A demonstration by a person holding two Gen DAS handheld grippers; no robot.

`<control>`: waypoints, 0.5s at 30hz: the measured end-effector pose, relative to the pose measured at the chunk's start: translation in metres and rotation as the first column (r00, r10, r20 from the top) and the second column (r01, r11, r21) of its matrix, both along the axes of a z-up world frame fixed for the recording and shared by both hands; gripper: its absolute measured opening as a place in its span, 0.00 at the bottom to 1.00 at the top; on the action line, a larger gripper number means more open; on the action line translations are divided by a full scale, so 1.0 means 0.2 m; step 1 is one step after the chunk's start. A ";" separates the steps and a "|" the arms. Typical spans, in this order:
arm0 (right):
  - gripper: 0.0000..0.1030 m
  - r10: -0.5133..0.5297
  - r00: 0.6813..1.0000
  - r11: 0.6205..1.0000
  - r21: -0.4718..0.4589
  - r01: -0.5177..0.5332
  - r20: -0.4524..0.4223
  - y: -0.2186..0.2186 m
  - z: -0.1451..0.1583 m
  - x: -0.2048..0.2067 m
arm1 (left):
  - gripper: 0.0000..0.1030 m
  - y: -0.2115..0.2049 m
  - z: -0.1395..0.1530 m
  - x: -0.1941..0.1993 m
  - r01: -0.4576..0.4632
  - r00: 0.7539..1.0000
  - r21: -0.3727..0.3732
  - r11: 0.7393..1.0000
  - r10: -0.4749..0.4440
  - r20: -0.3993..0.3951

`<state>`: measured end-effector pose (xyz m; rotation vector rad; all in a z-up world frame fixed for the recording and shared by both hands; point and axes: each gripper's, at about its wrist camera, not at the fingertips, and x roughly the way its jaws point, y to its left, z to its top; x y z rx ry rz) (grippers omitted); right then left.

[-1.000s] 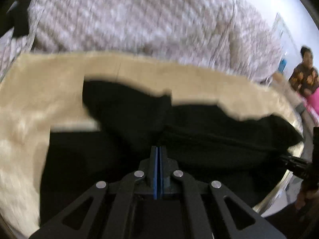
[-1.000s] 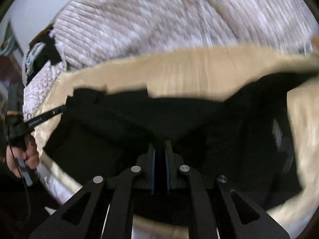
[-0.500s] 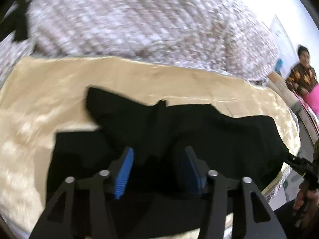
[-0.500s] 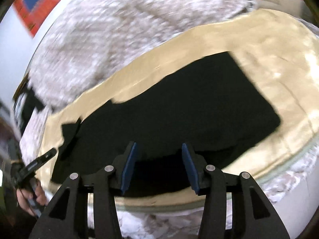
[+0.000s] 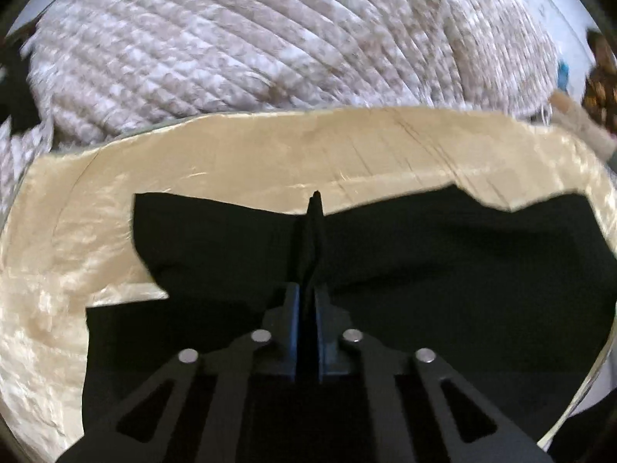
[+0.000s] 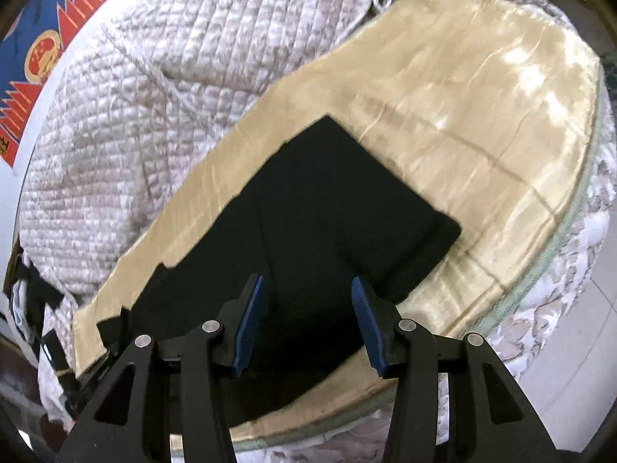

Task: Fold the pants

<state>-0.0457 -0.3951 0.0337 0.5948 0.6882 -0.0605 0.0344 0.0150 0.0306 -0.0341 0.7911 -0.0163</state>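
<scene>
The black pants (image 5: 443,270) lie spread across a beige satin cloth (image 5: 270,154). My left gripper (image 5: 306,293) is shut on the pants, and a narrow ridge of black fabric stands up between its blue pads. In the right wrist view the pants (image 6: 347,200) lie flat as a long dark strip with a squared end at the upper right. Just above the strip's near edge, my right gripper (image 6: 307,283) is open, with nothing pinched between its pads.
A white quilted blanket (image 5: 231,38) is heaped behind the beige cloth (image 6: 482,115). A person (image 5: 601,77) is at the far right edge. A red and blue poster (image 6: 38,38) hangs on the wall, and tiled floor (image 6: 578,347) lies below the surface's rounded edge.
My left gripper opened, then closed on a pinch of the pants. My right gripper let go of the fabric, opened and rolled, and the pants now lie flatter.
</scene>
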 end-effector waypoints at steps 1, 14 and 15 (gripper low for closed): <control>0.46 -0.003 1.000 1.000 0.000 0.003 0.005 0.00 0.00 0.00 | 0.07 0.03 0.02 -0.03 -0.023 0.999 -0.030 0.999 0.024 0.025; 0.46 -0.020 1.000 0.999 0.040 0.019 0.015 -0.06 -0.04 -0.03 | 0.07 0.48 0.04 -0.47 -0.278 0.958 -0.268 0.923 0.285 -0.010; 0.46 -0.018 1.000 0.999 0.041 0.017 0.014 -0.06 -0.04 -0.02 | 0.08 0.50 0.01 -0.47 -0.281 0.958 -0.289 0.915 0.286 -0.028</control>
